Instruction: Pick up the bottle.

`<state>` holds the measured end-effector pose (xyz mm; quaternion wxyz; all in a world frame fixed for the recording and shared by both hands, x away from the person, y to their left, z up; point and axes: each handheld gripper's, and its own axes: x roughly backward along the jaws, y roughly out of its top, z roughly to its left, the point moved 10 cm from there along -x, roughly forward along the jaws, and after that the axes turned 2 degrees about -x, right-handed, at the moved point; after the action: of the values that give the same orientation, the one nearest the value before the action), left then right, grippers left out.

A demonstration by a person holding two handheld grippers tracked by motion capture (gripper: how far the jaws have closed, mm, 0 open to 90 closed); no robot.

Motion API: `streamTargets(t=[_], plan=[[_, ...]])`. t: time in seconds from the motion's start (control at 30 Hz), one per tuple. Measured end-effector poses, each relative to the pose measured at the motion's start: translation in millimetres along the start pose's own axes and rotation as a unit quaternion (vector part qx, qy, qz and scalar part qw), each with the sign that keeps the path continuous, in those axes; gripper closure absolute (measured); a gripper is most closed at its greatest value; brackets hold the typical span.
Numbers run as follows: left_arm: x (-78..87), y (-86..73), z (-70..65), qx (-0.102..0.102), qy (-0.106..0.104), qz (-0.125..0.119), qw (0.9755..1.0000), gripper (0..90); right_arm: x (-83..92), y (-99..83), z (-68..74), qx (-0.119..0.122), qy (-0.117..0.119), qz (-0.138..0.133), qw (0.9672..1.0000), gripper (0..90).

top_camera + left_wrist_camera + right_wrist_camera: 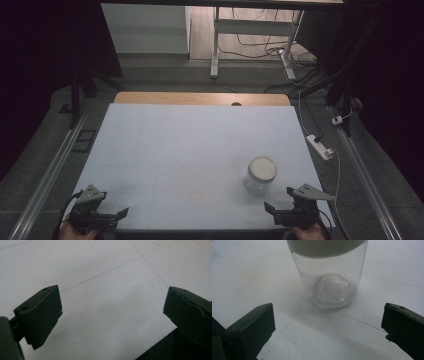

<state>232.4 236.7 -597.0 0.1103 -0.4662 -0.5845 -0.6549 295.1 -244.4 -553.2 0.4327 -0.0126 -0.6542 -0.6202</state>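
A clear glass jar (259, 176) with a white lid stands upright on the white table mat (190, 145), toward the front right. My right gripper (279, 200) is just in front of it near the mat's front edge. In the right gripper view the jar (332, 282) looks empty and stands a short way beyond the right gripper (328, 325), whose jaws are open wide with nothing between them. My left gripper (102, 209) is at the front left corner. In the left gripper view the left gripper (112, 307) is open over bare mat.
A wooden tabletop strip (200, 98) shows past the mat's far edge. On the floor to the right lie a white power strip (320, 146) and cables. Metal rails (47, 175) run along both sides. A white desk frame (215, 45) stands beyond.
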Motion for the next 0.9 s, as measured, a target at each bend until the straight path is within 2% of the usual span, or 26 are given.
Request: streamTargets(t=[0.2, 0.4, 0.53, 0.7, 0.9], plan=[[-0.4, 1.6, 1.9, -0.005, 0.009, -0.004, 0.9999, 2.6, -2.3, -1.5, 2.1, 0.009, 0.000, 0.011, 0.9999, 0.0], [-1.1, 1.4, 1.0, -0.007, 0.005, -0.002, 1.0000, 2.6, -3.9, -3.0, 3.2, 0.016, 0.000, 0.021, 0.9997, 0.0], [-4.4, -0.4, -0.4, -0.012, 0.001, 0.014, 0.9998, 2.4, -4.1, -3.0, 3.1, 0.014, 0.001, 0.022, 0.9997, 0.0], [-4.8, -0.7, -1.9, -0.023, 0.005, 0.016, 0.9996, 2.5, -3.2, -2.2, 2.5, 0.009, 0.003, 0.017, 0.9998, 0.0], [-4.3, -0.4, -2.0, -0.020, -0.001, 0.013, 0.9997, 2.5, -3.3, -1.9, 3.7, 0.009, 0.007, 0.019, 0.9998, 0.0]])
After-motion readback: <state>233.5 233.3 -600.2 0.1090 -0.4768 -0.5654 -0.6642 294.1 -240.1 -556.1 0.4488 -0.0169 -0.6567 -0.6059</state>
